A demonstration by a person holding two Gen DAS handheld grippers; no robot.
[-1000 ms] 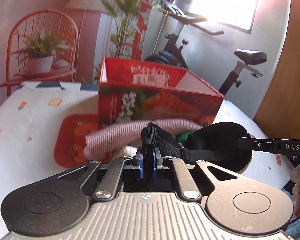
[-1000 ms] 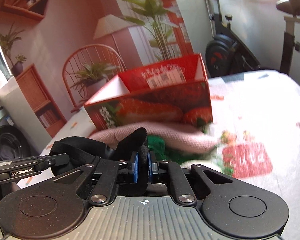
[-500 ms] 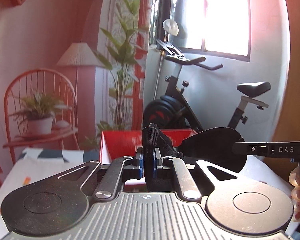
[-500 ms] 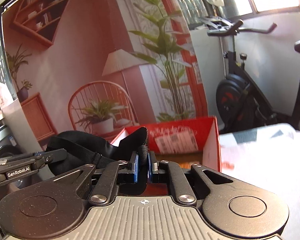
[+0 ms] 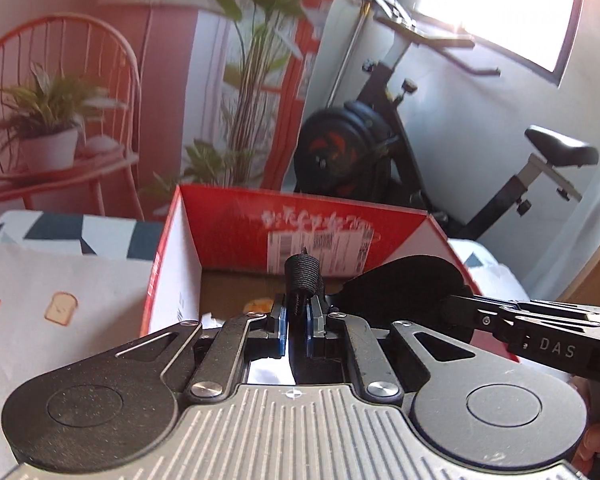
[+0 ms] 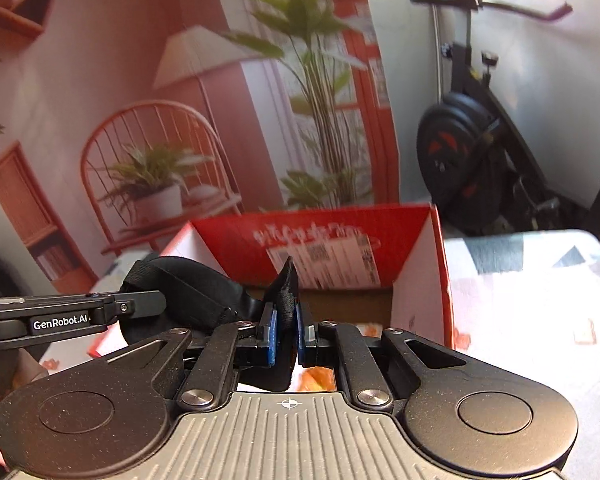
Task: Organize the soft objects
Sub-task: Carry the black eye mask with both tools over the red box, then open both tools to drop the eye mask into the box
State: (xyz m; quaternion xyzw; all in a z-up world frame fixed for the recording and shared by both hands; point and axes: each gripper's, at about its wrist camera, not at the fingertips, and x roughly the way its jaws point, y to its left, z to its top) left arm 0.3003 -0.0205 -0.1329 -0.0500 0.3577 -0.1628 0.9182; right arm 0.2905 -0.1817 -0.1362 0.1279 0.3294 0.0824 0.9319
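A black soft eye mask (image 5: 404,292) with an elastic strap hangs between both grippers. My left gripper (image 5: 296,322) is shut on its strap (image 5: 302,280). My right gripper (image 6: 284,330) is shut on the other end of the black eye mask (image 6: 192,292). Both hold it just in front of and above the open red cardboard box (image 5: 236,232), which also shows in the right wrist view (image 6: 420,288). The box's brown floor shows; its front part is hidden by the grippers. The right gripper's body shows at the right of the left view (image 5: 540,344).
The box stands on a white cloth with small food prints (image 5: 60,296) and a patterned cover (image 6: 540,300). Behind are an exercise bike (image 5: 380,144) and a backdrop with a printed orange chair and plants (image 6: 148,176).
Both grippers rose with the eye mask from the table by the box's front, tilted up, then tipped down, so I now look into the open box. The pink knit item is out of view.
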